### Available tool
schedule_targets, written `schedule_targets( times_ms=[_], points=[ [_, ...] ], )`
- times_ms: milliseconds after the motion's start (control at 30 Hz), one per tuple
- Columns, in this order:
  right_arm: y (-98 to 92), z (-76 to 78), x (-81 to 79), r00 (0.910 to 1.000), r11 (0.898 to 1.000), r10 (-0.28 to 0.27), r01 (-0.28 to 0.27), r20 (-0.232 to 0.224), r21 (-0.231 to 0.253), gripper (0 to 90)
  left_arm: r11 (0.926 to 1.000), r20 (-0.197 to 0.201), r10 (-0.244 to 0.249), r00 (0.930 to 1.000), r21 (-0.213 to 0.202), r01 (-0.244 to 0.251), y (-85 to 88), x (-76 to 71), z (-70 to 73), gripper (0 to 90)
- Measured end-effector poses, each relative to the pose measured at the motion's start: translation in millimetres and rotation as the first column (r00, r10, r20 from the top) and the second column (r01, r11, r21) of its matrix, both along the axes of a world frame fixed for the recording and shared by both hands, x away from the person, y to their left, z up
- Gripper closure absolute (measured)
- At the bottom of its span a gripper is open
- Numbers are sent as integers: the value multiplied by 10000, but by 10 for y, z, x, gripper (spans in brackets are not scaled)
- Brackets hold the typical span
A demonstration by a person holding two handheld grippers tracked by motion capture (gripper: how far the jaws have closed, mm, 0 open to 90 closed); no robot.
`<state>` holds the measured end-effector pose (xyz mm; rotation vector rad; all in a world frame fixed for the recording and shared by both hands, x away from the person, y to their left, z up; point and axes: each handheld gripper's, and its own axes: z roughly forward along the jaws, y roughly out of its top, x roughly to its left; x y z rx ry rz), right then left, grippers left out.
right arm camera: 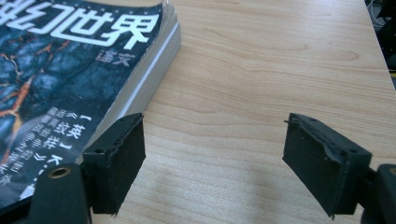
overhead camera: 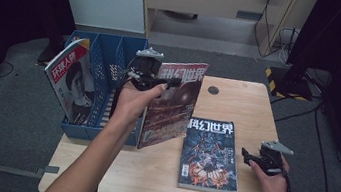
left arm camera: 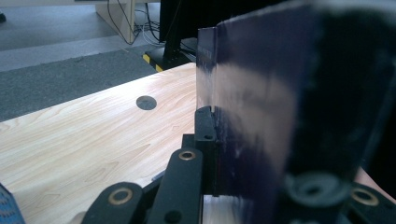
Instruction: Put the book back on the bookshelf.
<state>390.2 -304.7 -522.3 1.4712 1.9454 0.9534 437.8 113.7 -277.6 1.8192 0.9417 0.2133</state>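
Observation:
A red-covered magazine (overhead camera: 174, 109) stands upright above the table's left side, beside the blue file rack (overhead camera: 108, 57). My left gripper (overhead camera: 163, 81) is shut on its top spine edge. In the left gripper view the dark glossy cover (left arm camera: 280, 116) is pinched at my left gripper (left arm camera: 211, 140). A blue-covered magazine (overhead camera: 210, 154) lies flat at the middle of the table. To its right, my right gripper (overhead camera: 247, 155) is open and holds nothing. Seen from the right gripper view, the magazine (right arm camera: 70, 60) lies just left of the open right gripper (right arm camera: 215, 154), whose left pad is near its corner.
The rack holds another magazine (overhead camera: 72, 79), leaning in its left compartment. The wooden table (overhead camera: 239, 95) has a round cable hole (overhead camera: 213, 90) at the back. Dark floor and cables surround it, and a black-and-yellow striped base (overhead camera: 274, 78) stands at the far right.

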Motion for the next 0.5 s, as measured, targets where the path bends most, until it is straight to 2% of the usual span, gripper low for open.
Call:
schedule_targets(
  times_ms=[133, 333, 400, 500],
  points=[
    [2, -16, 2, 9999, 9997, 11, -14, -121, -228, 205, 9999, 35, 101, 9999, -77, -100, 48, -8, 22, 836],
    [-13, -53, 10, 9996, 9997, -120, 115, -268, -205, 195, 9997, 52, 227, 9997, -85, -227, 129, -27, 45, 835],
    [-11, -68, 9, 9987, 9998, -155, 148, -490, -150, 193, 9996, 80, 275, 9996, -103, -274, 160, -34, 56, 835],
    [-14, -98, 17, 9985, 9995, -100, 84, -541, -299, 190, 9993, 92, 347, 9994, -166, -345, 209, -46, 74, 835]
  ],
)
